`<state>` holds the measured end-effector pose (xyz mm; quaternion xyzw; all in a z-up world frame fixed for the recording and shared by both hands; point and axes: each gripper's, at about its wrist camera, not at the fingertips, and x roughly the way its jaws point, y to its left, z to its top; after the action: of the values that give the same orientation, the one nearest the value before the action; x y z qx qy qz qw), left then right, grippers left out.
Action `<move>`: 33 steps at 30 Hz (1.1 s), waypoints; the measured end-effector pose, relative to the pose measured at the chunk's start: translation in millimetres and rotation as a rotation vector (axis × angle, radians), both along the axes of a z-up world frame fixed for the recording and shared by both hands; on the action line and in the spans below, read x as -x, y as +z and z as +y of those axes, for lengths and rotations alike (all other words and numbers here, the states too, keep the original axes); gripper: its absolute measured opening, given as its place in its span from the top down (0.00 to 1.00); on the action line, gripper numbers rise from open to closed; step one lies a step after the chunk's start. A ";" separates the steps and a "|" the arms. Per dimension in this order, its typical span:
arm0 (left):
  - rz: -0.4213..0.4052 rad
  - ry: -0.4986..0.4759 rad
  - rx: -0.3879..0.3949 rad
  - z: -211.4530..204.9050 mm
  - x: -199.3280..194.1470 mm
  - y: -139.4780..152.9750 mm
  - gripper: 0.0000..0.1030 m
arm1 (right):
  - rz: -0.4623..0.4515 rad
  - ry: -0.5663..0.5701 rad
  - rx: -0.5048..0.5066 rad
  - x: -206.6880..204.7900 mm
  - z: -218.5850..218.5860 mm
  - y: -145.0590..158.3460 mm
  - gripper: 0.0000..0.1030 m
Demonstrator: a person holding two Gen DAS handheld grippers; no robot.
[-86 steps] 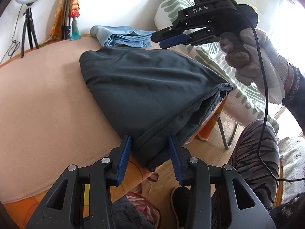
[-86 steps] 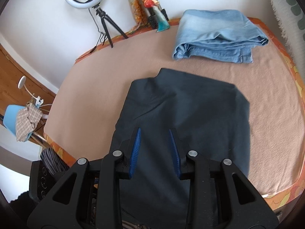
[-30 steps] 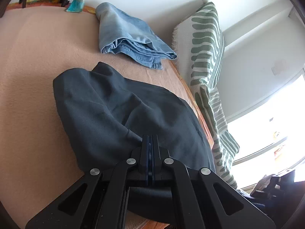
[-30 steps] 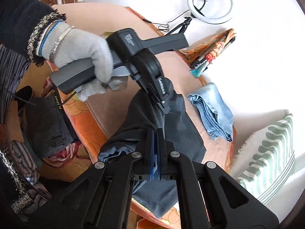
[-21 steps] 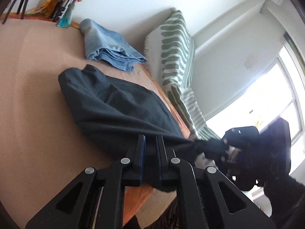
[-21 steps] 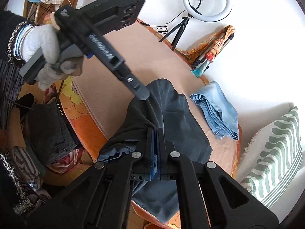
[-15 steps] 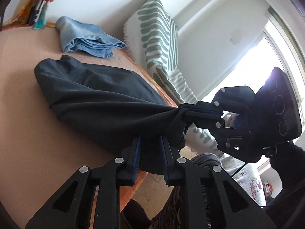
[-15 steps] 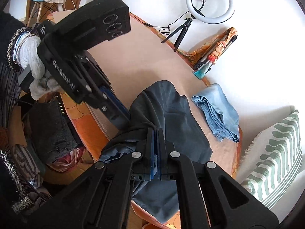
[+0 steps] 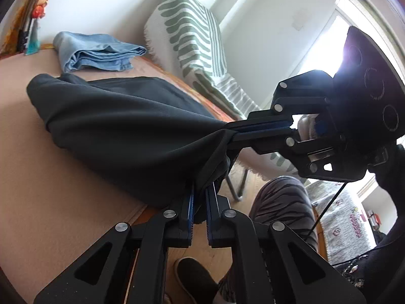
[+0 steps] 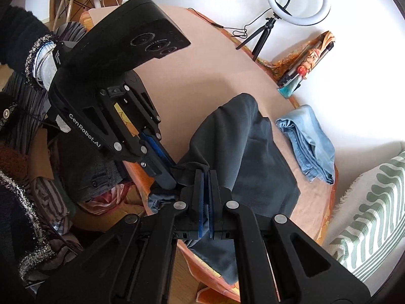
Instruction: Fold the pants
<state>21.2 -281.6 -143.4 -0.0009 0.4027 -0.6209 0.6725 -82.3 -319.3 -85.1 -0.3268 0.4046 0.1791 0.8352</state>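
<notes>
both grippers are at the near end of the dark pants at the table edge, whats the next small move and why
Probably lift both together and carry that end over toward the folded jeans. The left gripper and right gripper are each clamped on a bunched bit of the dark pants, close beside each other at the table edge, while the far end lies on the table.

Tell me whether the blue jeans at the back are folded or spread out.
Folded: the blue jeans lie as a compact stack of layers on the table behind the dark pants.
</notes>
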 end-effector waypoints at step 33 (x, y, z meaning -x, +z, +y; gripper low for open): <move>-0.078 0.324 -0.020 80.8 25.2 4.9 0.98 | 0.286 -0.460 -0.499 -110.5 -32.6 -29.8 0.53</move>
<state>-3.9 -200.8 -138.5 -0.0349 0.3773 -0.4999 0.7788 28.2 -351.9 -114.9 0.0149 0.5240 0.1239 0.8425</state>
